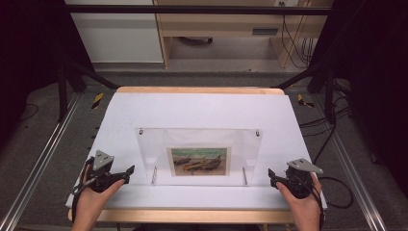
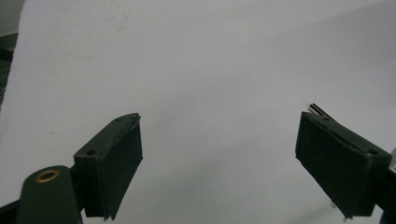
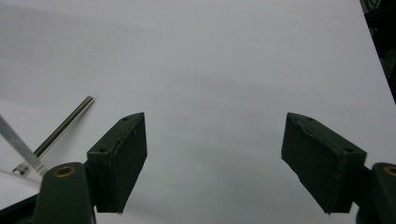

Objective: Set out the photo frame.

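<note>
White worktop (image 1: pixel 202 108), clear frame (image 1: pixel 198 156) with a picture lying dead centre. Left tool (image 1: pixel 129 171) and right tool (image 1: pixel 271 176) flank it low in the frame, both released, holding nothing, so the work looks barely started.

A clear acrylic picture frame (image 1: pixel 199 156) stands tilted at the white table's middle, holding a boat painting (image 1: pixel 199 161).

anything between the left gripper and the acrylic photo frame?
Nothing: in the high view, bare white tabletop separates the open left gripper from the clear photo frame.
</note>
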Action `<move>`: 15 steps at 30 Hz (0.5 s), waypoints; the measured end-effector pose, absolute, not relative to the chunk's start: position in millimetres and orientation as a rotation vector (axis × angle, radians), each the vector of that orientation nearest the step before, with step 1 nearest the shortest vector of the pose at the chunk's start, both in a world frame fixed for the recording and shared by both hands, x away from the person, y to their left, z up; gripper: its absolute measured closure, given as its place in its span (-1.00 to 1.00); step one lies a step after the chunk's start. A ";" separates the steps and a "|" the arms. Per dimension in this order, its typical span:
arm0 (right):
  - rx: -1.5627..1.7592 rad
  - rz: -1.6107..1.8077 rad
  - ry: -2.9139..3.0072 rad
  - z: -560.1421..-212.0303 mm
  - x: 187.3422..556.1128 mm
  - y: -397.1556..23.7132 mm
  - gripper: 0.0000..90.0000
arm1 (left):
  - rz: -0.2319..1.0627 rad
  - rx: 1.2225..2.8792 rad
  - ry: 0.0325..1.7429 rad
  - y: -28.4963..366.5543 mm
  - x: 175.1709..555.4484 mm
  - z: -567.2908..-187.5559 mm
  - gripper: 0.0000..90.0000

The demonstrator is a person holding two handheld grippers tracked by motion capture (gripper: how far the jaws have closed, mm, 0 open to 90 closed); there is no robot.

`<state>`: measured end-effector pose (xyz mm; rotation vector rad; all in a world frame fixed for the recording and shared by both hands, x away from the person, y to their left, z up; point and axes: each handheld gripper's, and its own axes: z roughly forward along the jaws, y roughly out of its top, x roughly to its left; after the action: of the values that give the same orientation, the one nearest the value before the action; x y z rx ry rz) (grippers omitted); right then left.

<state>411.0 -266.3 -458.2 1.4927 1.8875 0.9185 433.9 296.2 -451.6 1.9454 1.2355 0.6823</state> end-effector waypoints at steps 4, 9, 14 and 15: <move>1.504 0.920 1.891 -457.0 418.3 -266.1 -0.58 | 0.684 1.938 1.230 291.3 439.7 -449.8 -0.73; 1.484 0.925 1.910 -451.9 429.7 -263.1 -0.65 | 0.688 1.937 1.209 286.8 443.8 -445.1 -0.74; 1.493 0.922 1.916 -450.0 440.4 -263.1 -0.66 | 0.678 1.926 1.220 288.2 451.1 -440.5 -0.74; 1.506 0.920 1.913 -450.2 444.5 -263.2 -0.66 | 0.675 1.920 1.222 288.4 453.4 -440.0 -0.74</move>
<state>444.5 -263.2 -450.2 1.5055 1.9126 0.9201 453.4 288.4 -440.0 1.9200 1.2221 0.6752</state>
